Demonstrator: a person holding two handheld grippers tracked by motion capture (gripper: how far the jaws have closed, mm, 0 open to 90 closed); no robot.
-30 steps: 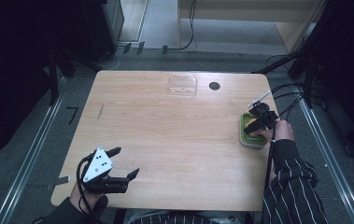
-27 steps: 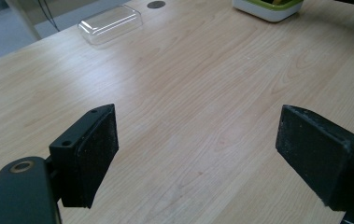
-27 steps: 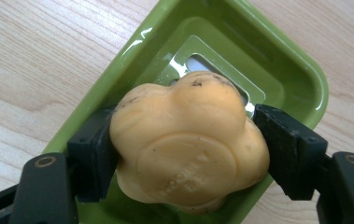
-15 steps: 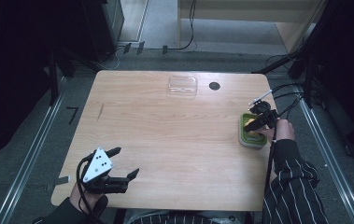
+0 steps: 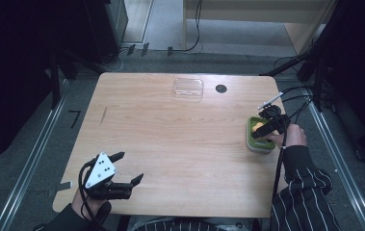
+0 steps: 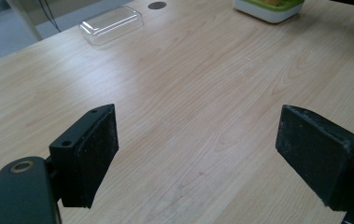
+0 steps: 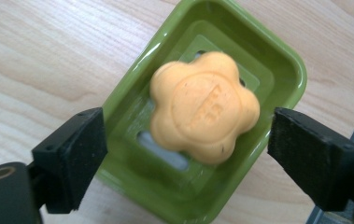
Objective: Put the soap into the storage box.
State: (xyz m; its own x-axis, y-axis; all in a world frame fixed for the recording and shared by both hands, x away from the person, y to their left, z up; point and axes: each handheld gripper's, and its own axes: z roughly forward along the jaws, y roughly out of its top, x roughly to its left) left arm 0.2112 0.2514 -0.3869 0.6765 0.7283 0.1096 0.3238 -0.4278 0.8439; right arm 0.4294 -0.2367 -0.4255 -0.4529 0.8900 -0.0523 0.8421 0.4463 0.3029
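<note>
since the right gripper (image 7: pixel 184 154) had just been opening and hung clear above the soap (image 7: pixel 203 113) in the green dish (image 7: pixel 132 100) at the table's (image 5: pixel 170 139) right edge, left gripper (image 6: pixel 198 154) gaped empty; soap looked light, hard, slick, best pinched across its lobed sides.

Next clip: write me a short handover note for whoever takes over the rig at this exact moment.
Right gripper: above the green soap dish at the table's right edge; its jaws have just been opening and now stand apart, touching nothing.
Left gripper: open, idle over the near left corner.
Orange flower-shaped soap: lying in the dish, released.
Clear lid: lying on the table at the far edge, beside a dark round hole.
Done: soap is in the dish.
Left, probably: fetch the clear lid and set it over the dish.
</note>
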